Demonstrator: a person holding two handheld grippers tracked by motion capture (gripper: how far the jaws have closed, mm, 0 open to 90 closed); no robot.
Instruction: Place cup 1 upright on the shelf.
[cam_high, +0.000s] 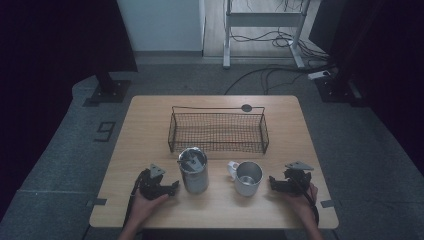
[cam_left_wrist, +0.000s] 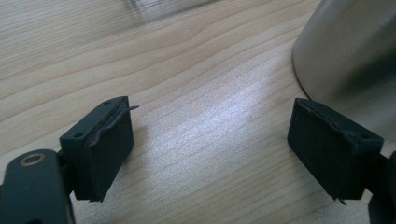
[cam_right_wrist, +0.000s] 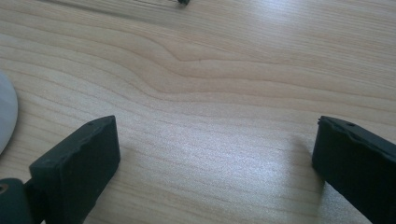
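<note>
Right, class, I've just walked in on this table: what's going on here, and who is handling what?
A person sits at a wooden table with a two-jaw gripper in each hand. The left gripper rests beside a tall steel canister, its jaws apart with only bare wood between them. The right gripper rests near a white mug, also open and empty. A wire basket stands empty behind both vessels. Nothing is gripped or lifted yet.
</note>
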